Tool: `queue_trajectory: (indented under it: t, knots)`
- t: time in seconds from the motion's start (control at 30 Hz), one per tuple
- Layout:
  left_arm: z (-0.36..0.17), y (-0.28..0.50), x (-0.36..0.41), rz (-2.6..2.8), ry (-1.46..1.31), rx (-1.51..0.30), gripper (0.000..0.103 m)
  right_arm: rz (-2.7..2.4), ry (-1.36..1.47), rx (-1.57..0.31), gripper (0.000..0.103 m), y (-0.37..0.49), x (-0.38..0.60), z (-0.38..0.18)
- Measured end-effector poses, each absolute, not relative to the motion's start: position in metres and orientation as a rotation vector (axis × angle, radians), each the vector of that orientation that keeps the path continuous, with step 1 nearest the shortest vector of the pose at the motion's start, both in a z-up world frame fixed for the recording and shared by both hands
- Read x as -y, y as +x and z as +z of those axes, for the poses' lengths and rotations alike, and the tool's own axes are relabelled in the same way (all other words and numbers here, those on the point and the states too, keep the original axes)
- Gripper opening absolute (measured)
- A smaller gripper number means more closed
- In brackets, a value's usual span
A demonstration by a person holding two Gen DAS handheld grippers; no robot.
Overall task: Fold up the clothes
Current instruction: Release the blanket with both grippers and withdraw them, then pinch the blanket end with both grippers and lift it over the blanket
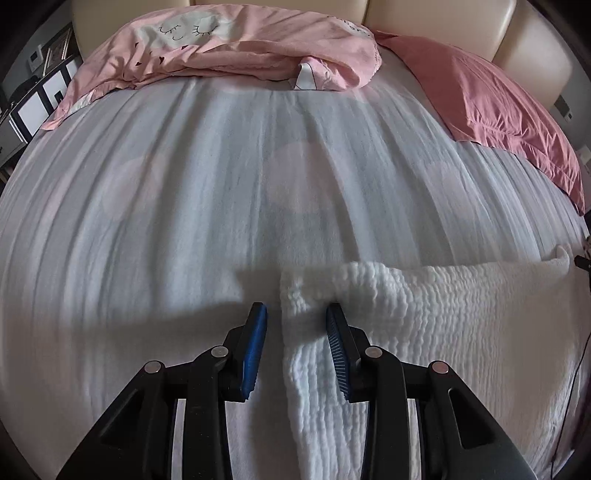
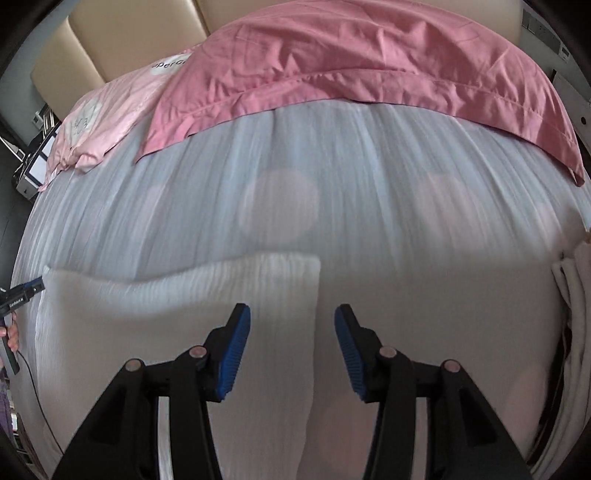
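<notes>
Fingers of both the left gripper [image 1: 295,314] and right gripper [image 2: 291,315] spread over the white cloth [image 1: 424,314].

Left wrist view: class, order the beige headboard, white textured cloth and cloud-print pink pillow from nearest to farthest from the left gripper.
1. White textured cloth, between the left gripper jaws.
2. Cloud-print pink pillow, far, upper left.
3. Beige headboard, behind the pillow.

Cloth [image 1: 424,314] flat on bed [image 1: 184,184], near edge; two pillows [image 1: 221,48] behind (side by side), against headboard [image 1: 424,22].
</notes>
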State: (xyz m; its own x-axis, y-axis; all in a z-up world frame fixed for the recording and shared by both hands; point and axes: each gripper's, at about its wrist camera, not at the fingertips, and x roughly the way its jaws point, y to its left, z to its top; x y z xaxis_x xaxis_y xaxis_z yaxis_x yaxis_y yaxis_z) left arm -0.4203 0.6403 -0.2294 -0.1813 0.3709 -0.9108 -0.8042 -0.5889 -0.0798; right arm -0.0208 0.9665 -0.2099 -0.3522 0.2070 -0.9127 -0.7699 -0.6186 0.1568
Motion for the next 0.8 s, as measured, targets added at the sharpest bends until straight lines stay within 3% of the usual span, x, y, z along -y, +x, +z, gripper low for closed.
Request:
queue_trajectory:
  t: [0.13,0.2,0.23,0.3,0.4,0.8]
  knots:
    - [-0.232,-0.416,-0.647,1.898,-1.224,-0.541,0.034,1.979,-1.286,-0.768,0.044,-0.035,-0.973,-0.225]
    - [-0.231,-0.411,-0.647,1.910,-1.210,-0.547,0.029,1.989,-1.285,-0.717,0.023,-0.040,-0.967,-0.225]
    - [-0.229,-0.408,-0.649,1.909,-1.204,-0.552,0.020,1.991,-1.291,-0.697,0.018,-0.042,-0.963,-0.225]
    - [-0.225,-0.401,-0.652,1.907,-1.192,-0.566,0.011,1.987,-1.311,-0.634,0.007,-0.047,-0.954,-0.220]
    - [-0.212,-0.390,-0.651,1.911,-1.179,-0.578,0.009,1.992,-1.309,-0.530,0.006,-0.050,-0.938,-0.205]
    - [-0.104,-0.348,-0.591,1.949,-1.062,-0.580,0.008,2.077,-1.219,-0.416,0.006,0.006,-0.881,-0.084]
